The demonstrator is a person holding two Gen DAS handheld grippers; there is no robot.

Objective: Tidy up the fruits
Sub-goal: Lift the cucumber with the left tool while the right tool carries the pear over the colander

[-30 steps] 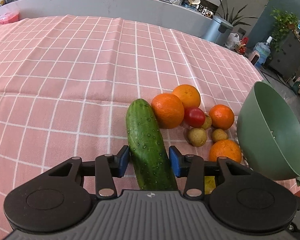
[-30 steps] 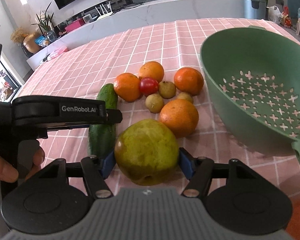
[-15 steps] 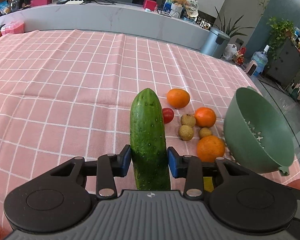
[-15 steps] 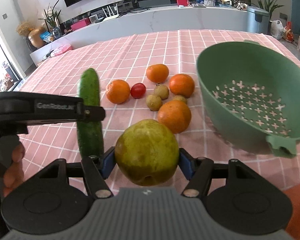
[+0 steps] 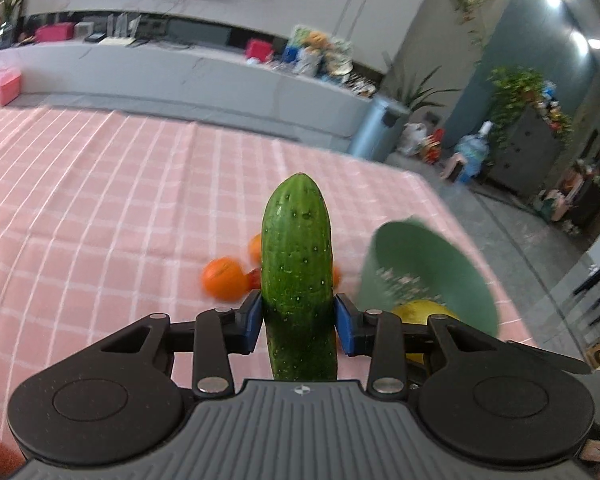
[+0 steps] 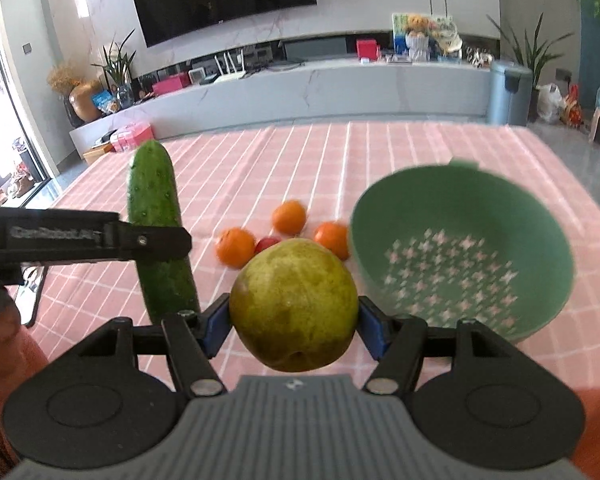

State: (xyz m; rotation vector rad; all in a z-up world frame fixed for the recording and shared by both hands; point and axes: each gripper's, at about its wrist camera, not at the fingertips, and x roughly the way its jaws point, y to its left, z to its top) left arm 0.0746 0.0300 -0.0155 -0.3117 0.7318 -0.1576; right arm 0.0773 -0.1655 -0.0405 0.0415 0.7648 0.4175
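Note:
My left gripper (image 5: 298, 316) is shut on a green cucumber (image 5: 298, 264) and holds it well above the table; the cucumber also shows in the right wrist view (image 6: 158, 220). My right gripper (image 6: 294, 320) is shut on a yellow-green pear (image 6: 294, 304), also lifted. The pear peeks past the left gripper (image 5: 424, 312). A green colander (image 6: 460, 264) stands empty at the right, seen too in the left wrist view (image 5: 424, 276). Oranges (image 6: 236, 246) and a red tomato (image 6: 266, 244) lie on the pink checked cloth left of the colander.
The pink checked tablecloth (image 5: 100, 200) stretches far to the left and back. Its right edge (image 5: 480, 248) drops to the floor just past the colander. A grey counter (image 6: 300, 92) runs behind the table.
Both grippers have risen with the cucumber and the pear. The fruit pile and colander look smaller and farther below. The cucumber has come off the table.

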